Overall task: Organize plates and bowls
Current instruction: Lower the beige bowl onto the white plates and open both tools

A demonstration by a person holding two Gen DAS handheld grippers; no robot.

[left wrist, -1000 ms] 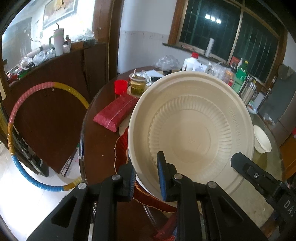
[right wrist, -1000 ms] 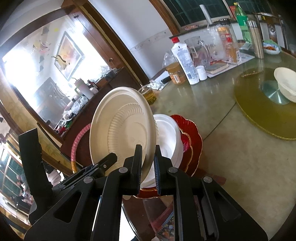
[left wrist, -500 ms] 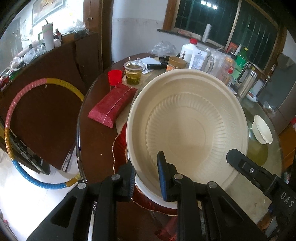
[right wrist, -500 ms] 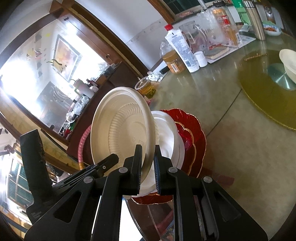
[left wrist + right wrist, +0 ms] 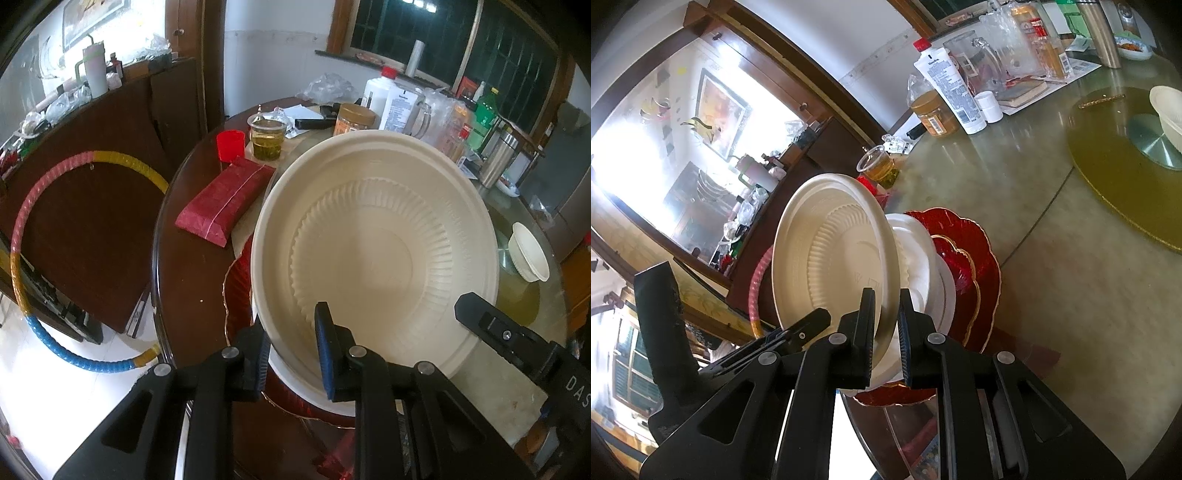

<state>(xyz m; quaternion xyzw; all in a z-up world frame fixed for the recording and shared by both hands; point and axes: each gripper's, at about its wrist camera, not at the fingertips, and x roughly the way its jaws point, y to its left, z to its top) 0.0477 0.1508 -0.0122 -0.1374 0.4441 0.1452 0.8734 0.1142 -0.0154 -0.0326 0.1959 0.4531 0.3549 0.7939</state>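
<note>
A cream ribbed plate (image 5: 373, 258) hangs tilted over a stack at the table's near edge. My left gripper (image 5: 291, 350) is shut on its near rim, one pad inside the dish and one behind it. In the right wrist view the same plate (image 5: 834, 258) stands almost on edge, and my right gripper (image 5: 886, 332) is shut on its lower rim. The stack beneath holds a white plate (image 5: 923, 266) on red gold-rimmed plates (image 5: 975, 266). A white bowl (image 5: 528, 254) sits apart on the yellow turntable (image 5: 1115, 177).
A red packet (image 5: 225, 199), a red cup (image 5: 229, 144) and a cup of tea (image 5: 267, 138) lie beyond the stack. Bottles, jars and a pitcher (image 5: 975, 74) crowd the far side. A hoop (image 5: 22, 229) leans on the dark cabinet left of the table.
Both grippers keep hold of the cream plate. It has drifted slightly closer over the stack, and the right wrist view has rolled a little.
</note>
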